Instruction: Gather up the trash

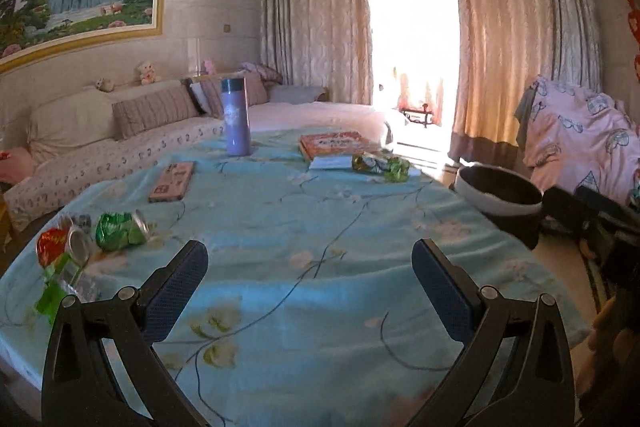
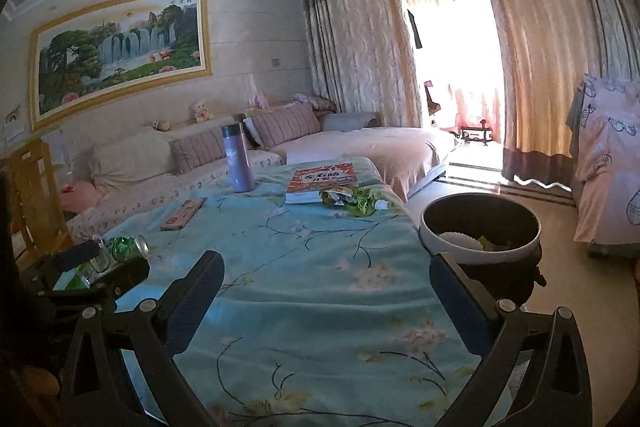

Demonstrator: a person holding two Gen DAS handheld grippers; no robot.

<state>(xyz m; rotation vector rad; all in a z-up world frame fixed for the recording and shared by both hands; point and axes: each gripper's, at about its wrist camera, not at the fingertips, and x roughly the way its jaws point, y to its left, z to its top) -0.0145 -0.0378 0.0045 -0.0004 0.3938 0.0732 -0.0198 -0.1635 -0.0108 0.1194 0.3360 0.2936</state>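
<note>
A crushed green can (image 1: pixel 120 230) and a red can (image 1: pixel 60 247) lie with clear plastic scraps at the table's left edge. A green snack wrapper (image 1: pixel 380 166) lies far right by a book; it also shows in the right wrist view (image 2: pixel 352 201). A round trash bin (image 2: pixel 482 237) with some trash inside stands right of the table, also in the left wrist view (image 1: pixel 498 193). My left gripper (image 1: pixel 310 277) is open and empty above the blue floral tablecloth (image 1: pixel 300 219). My right gripper (image 2: pixel 326 291) is open and empty, its right finger near the bin.
A purple flask (image 1: pixel 237 117), a pink flat box (image 1: pixel 172 181) and an orange book (image 1: pixel 336 143) sit on the table. A sofa (image 1: pixel 120 139) runs behind it. A wooden chair (image 2: pixel 34 187) stands at left. A pink-covered chair (image 2: pixel 608 163) stands at right.
</note>
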